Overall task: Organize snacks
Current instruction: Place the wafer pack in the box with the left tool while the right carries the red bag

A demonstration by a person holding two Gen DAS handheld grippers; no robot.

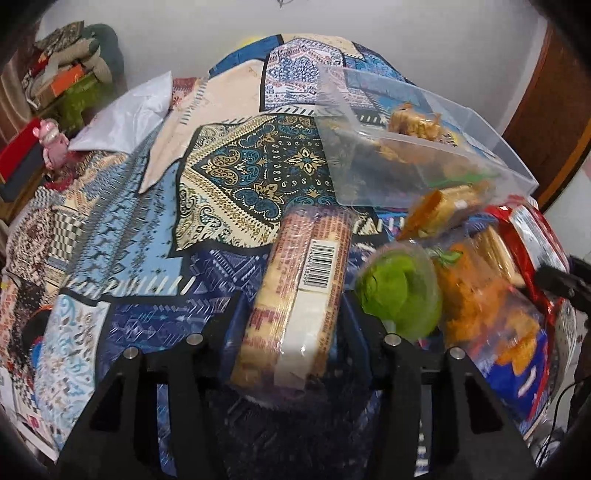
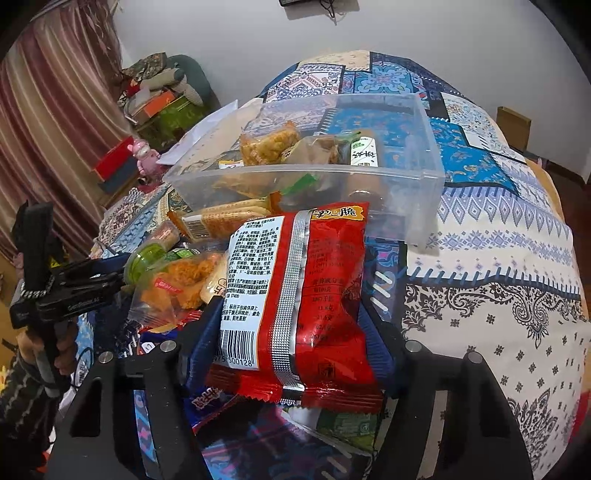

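A lived-in home, by the look of it a bedroom: a patchwork-print blue and cream cotton bedspread [image 2: 480, 229] covers the wide surface, striped reddish-brown curtains [image 2: 48, 122] hang at the left, and a corner pile of folded fabrics and boxes [image 2: 162, 96] sits against the plain white wall [image 2: 424, 33]

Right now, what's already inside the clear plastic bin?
The clear plastic bin holds a few wrapped snacks: an orange crispy-looking packet, a brownish one and a green-labelled one. Anything beneath them is covered.
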